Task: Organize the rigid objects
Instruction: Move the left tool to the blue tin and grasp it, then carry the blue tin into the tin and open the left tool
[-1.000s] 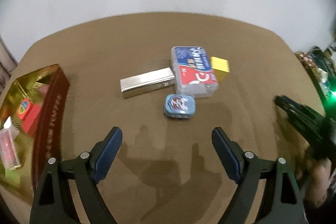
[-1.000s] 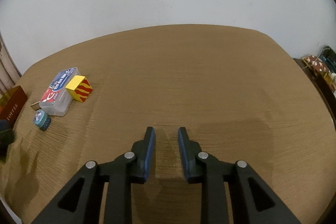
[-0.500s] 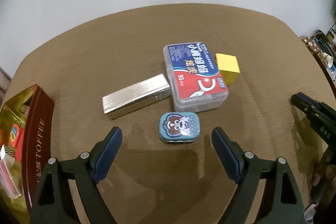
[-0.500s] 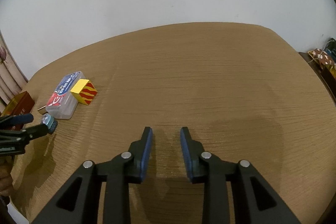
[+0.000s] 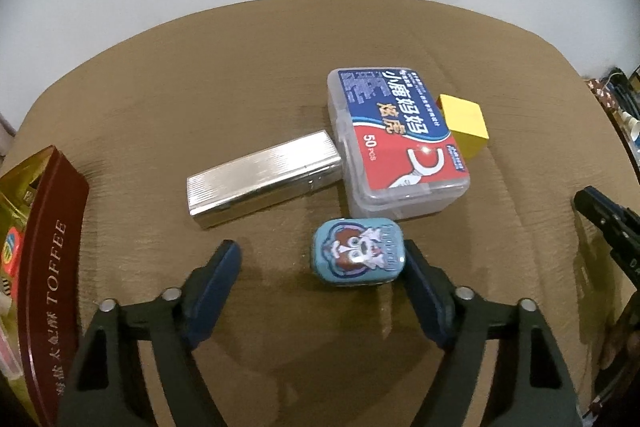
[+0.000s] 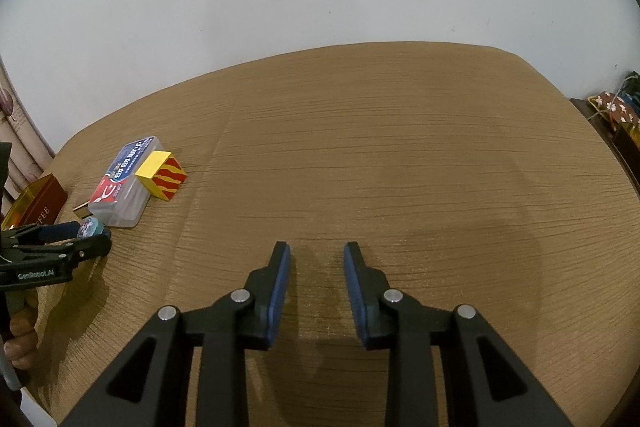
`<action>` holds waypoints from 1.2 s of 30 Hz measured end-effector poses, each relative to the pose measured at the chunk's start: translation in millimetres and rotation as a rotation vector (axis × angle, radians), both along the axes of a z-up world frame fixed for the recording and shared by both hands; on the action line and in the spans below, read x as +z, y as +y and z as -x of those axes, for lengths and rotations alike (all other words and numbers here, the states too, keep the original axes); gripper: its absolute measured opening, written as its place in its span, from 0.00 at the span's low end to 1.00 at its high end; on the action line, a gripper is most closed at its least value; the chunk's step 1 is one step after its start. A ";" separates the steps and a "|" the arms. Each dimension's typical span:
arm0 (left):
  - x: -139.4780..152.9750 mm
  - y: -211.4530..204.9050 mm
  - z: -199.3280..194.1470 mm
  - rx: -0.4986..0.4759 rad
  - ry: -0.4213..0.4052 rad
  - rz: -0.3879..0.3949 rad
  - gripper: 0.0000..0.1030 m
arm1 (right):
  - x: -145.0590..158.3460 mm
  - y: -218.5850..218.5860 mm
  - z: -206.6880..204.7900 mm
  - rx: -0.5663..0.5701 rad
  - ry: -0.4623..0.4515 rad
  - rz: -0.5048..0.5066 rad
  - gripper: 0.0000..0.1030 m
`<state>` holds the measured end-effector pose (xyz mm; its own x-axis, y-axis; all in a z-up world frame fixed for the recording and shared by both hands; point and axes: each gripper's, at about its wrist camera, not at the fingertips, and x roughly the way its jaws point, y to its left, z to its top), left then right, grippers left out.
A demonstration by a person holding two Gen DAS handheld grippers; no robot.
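blue tin (image 5: 358,257), toffee box interior (image 5: 16,227) left-view only

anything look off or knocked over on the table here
Nothing is spilled or damaged. The silver case, floss pick box, yellow block and small blue tin just sit huddled at mismatched angles, outside the toffee box.

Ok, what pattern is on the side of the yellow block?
Red and yellow wavy stripes on the block's side; the top is plain yellow. Best seen in the right wrist view.
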<state>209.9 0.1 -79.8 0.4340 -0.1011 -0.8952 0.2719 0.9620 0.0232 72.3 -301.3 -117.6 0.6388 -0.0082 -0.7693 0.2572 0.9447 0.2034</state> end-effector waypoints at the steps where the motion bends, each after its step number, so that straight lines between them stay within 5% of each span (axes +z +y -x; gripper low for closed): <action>1: 0.2 2.1 0.2 -0.003 -0.007 0.000 0.57 | -0.1 -0.5 0.0 0.000 0.001 0.000 0.27; 3: 1.4 3.5 0.6 -0.002 -0.022 -0.003 0.37 | 0.0 0.3 -0.2 0.000 0.000 0.000 0.27; 14: 27.9 12.7 45.8 0.067 -0.053 0.005 0.37 | 0.1 -1.7 1.3 -0.004 0.002 -0.008 0.27; 20: 82.8 69.7 71.7 0.150 -0.044 0.032 0.37 | 0.3 -0.7 1.7 -0.005 0.007 0.004 0.27; 25: 114.4 139.4 67.1 0.221 -0.047 -0.038 0.37 | 1.8 5.9 -1.0 -0.003 0.017 0.028 0.27; 30: 96.2 195.8 44.9 0.294 0.016 -0.061 0.37 | 2.2 13.5 -4.0 -0.001 0.029 0.055 0.27; 36: 58.8 214.0 29.6 0.317 0.076 -0.076 0.37 | 3.7 25.3 -8.7 0.004 0.040 0.084 0.29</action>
